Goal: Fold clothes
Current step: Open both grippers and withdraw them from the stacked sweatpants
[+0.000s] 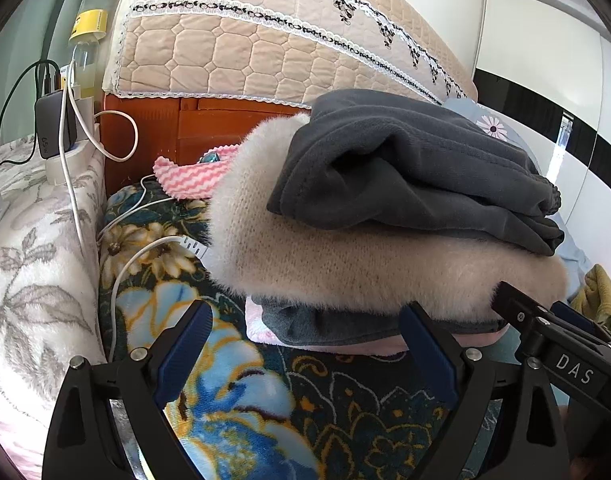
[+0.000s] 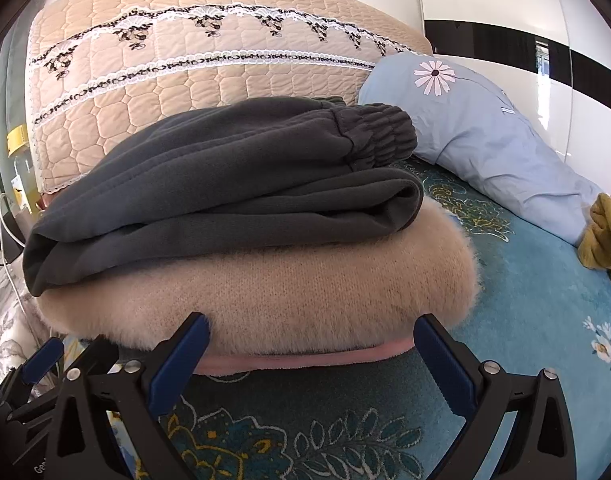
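Observation:
A stack of folded clothes lies on the flowered bedspread [image 2: 525,320]. Folded dark grey pants [image 2: 225,184] with an elastic waistband sit on top of a fluffy beige sweater [image 2: 265,300], which rests on a pink garment [image 2: 305,358]. In the left wrist view the grey pants [image 1: 417,176] top the beige sweater [image 1: 345,264], with another grey garment [image 1: 325,324] under it. My left gripper [image 1: 309,324] stands open just before the stack's near edge, holding nothing. My right gripper [image 2: 313,336] is open at the stack's front edge, also holding nothing; its body [image 1: 565,356] shows at the right in the left wrist view.
A quilted beige headboard cover [image 2: 185,72] rises behind the stack. A blue flowered pillow [image 2: 485,128] and a yellow cloth [image 2: 605,240] lie to the right. On the left are white cables [image 1: 117,240], a charger [image 1: 53,124], a bottle [image 1: 85,52], a pink zigzag cloth [image 1: 189,176] and a floral blanket [image 1: 33,272].

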A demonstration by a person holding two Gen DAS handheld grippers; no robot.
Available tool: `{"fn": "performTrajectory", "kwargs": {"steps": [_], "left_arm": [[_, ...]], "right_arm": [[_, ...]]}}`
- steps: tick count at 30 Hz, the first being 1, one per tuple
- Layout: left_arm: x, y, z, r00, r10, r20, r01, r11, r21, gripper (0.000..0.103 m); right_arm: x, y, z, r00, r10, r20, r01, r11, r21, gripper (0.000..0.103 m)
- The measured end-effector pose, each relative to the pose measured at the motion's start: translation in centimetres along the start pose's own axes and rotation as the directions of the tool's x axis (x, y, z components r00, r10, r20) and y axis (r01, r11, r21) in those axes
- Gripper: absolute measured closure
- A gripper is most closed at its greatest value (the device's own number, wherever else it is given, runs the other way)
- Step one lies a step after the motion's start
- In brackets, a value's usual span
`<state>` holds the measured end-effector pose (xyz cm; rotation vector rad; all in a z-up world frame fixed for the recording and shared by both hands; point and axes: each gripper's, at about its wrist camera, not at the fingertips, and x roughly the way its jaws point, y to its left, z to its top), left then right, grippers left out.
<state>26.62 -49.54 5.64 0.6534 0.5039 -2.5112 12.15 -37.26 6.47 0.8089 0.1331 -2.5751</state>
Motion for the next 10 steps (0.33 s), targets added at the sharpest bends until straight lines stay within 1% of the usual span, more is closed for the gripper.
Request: {"fn": "performTrajectory", "kwargs": {"steps": [10], "left_arm": [[-0.14,0.12,-0.05,1.000,-0.029,0.007,0.029,1.000,-0.007,0.008]], "right_arm": [[-0.25,0.18,-0.15,1.000,-0.023,0.011,0.023,1.000,0.010,0.000]]}}
